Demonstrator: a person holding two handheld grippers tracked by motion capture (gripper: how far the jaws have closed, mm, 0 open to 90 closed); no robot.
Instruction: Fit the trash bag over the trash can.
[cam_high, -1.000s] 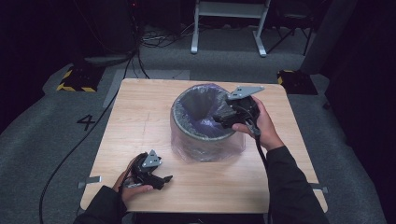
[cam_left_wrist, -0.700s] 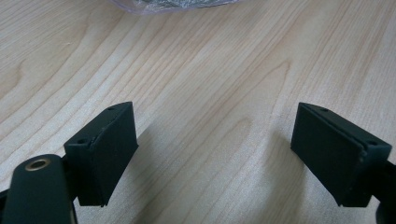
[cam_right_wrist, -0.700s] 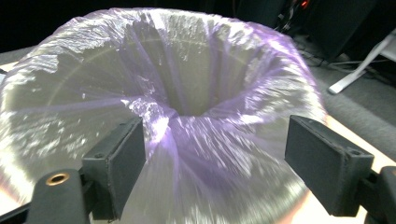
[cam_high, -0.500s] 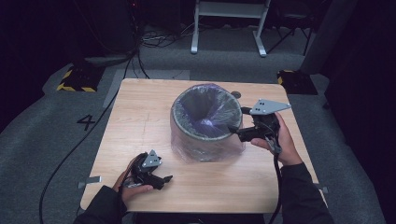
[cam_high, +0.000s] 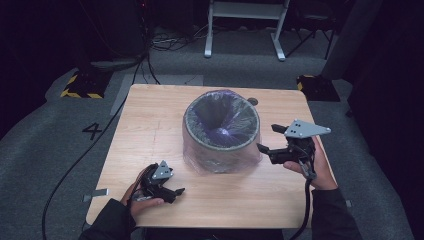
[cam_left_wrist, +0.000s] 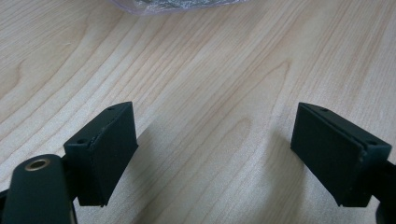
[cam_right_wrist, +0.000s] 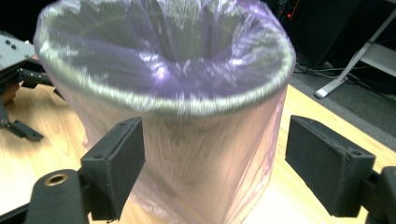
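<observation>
Pale wooden bench (cam_high: 150, 130) lies smooth under the left claw (cam_high: 176, 192), jaws spread and empty at the near edge. Farther in, the right claw (cam_high: 266, 141), jaws spread too, hovers just beside the round grey bin (cam_high: 222, 131) with its thin purple crinkly plastic liner (cam_right_wrist: 177, 70) at mid-bench. A careless pinch could tear that film or tip the bin.
</observation>
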